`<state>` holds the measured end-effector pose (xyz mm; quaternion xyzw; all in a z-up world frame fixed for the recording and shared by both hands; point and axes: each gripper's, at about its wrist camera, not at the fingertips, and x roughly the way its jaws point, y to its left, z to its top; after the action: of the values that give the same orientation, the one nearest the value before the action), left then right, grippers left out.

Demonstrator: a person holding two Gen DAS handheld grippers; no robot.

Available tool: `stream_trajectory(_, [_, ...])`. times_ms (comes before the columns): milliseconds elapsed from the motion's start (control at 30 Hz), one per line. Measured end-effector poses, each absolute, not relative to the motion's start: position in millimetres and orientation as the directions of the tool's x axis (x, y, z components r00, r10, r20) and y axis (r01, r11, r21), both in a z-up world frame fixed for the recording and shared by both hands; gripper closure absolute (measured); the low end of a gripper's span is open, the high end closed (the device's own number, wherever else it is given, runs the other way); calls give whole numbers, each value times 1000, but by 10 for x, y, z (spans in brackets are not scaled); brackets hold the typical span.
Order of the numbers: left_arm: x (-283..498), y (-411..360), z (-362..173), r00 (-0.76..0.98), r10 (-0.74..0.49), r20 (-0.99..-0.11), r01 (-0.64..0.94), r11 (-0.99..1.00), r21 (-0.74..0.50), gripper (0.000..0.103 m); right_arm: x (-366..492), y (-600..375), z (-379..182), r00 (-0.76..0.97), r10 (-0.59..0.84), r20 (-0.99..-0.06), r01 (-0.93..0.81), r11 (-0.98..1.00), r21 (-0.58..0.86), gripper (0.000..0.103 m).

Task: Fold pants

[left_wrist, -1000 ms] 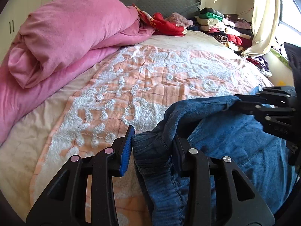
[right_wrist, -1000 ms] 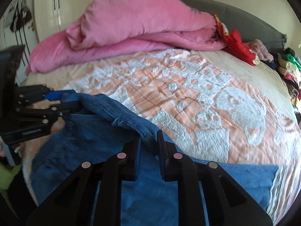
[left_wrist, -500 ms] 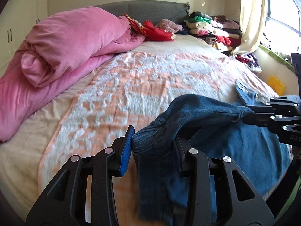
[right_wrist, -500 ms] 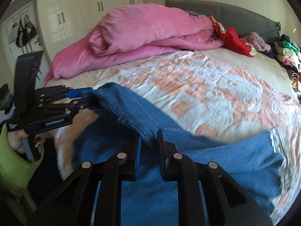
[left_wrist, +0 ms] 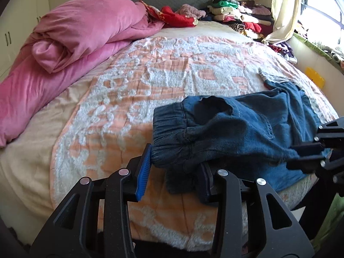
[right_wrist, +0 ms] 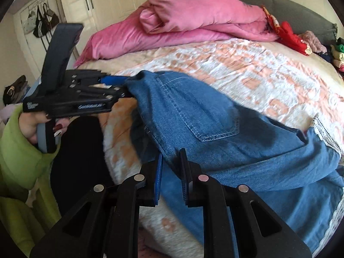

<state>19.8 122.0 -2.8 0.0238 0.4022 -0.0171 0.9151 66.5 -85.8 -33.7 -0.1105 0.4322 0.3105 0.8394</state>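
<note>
Blue jeans [right_wrist: 215, 129] are held by the waistband above the bed [left_wrist: 172, 68], pinched in both the left gripper [left_wrist: 174, 167] and right gripper [right_wrist: 171, 172]; a careful lay-down is judged next.

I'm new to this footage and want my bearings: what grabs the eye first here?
The blue denim pants hang bunched at the near edge of the bed, waistband pinched by the left gripper and right gripper. Behind, a big pink duvet lies heaped along the left side.

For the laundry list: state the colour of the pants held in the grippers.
Blue denim pants, clearest in the right wrist view.
</note>
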Motion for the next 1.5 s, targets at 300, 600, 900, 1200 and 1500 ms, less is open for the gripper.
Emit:
stream_trajectory(300, [77, 1312, -215, 609, -7, -793, 35, 999, 17, 60, 612, -781, -630, 378, 396, -837, -604, 791, 101, 88])
stream_trajectory(600, [-178, 1430, 52, 639, -30, -768, -11, 999, -48, 70, 602, -775, -701, 362, 398, -843, -600, 791, 116, 88])
stream_trajectory(900, [217, 798, -94, 575, -141, -806, 135, 988, -76, 70, 543, -791, -670, 331, 396, -856, -602, 788, 131, 81])
stream_trajectory(1200, [232, 881, -372, 535, -159, -830, 114, 987, -116, 70, 668, -1054, -429, 453, 367, -812, -516, 851, 97, 67])
stream_trajectory(1500, [207, 880, -364, 557, -151, -816, 94, 988, -119, 71, 802, -1209, -837, 357, 340, -870, -426, 888, 172, 67])
